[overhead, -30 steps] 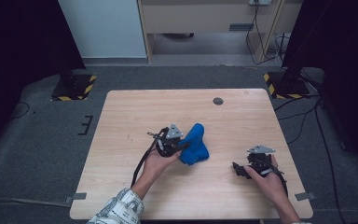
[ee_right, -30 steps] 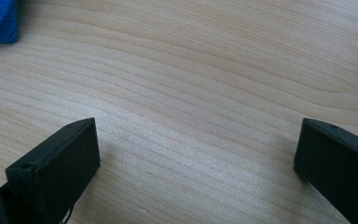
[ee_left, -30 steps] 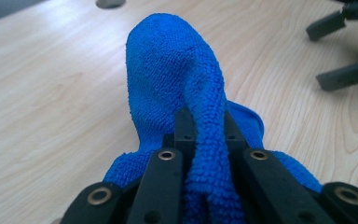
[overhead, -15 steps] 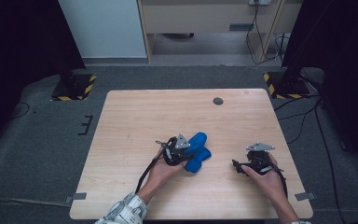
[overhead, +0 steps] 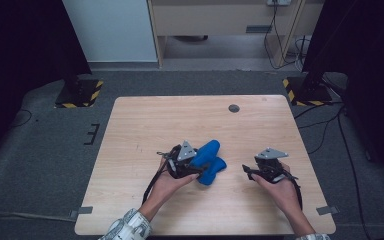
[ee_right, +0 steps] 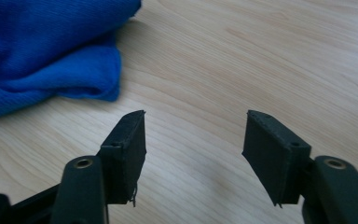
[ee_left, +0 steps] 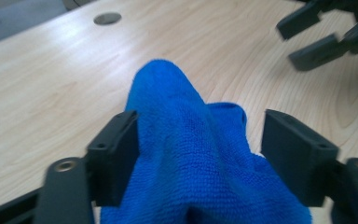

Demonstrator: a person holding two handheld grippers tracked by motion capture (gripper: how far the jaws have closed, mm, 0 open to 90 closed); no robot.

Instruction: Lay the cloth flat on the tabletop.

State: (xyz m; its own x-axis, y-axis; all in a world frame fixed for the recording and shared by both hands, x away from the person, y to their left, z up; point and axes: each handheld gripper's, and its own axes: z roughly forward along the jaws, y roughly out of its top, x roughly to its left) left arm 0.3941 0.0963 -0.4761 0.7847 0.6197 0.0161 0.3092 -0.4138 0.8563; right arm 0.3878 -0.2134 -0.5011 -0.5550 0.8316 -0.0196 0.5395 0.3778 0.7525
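Note:
A crumpled blue cloth (overhead: 211,161) lies on the wooden table (overhead: 180,115), a little right of centre. My left gripper (overhead: 198,168) sits at the cloth's left side, pointing right. Its jaws have just been opening and now stand apart, with a ridge of the cloth (ee_left: 177,107) between them; the left pad touches the fabric and the right pad stands off it. My right gripper (overhead: 246,171) hovers to the right of the cloth, pointing left at it. Its jaws have just been closing partway and hold nothing. The cloth's edge (ee_right: 42,42) lies ahead of the right gripper (ee_right: 193,126).
A round cable hole (overhead: 234,108) sits near the table's far edge. Bare wood lies on all sides of the cloth. Dark floor, stand bases with yellow-black tape (overhead: 80,95) and a cabinet are beyond the table. The right gripper's jaws (ee_left: 307,37) show in the left gripper view.
My left gripper came toward the table's front with the cloth and opened its jaws, letting the cloth go. My right gripper rose slightly and its jaws narrowed.

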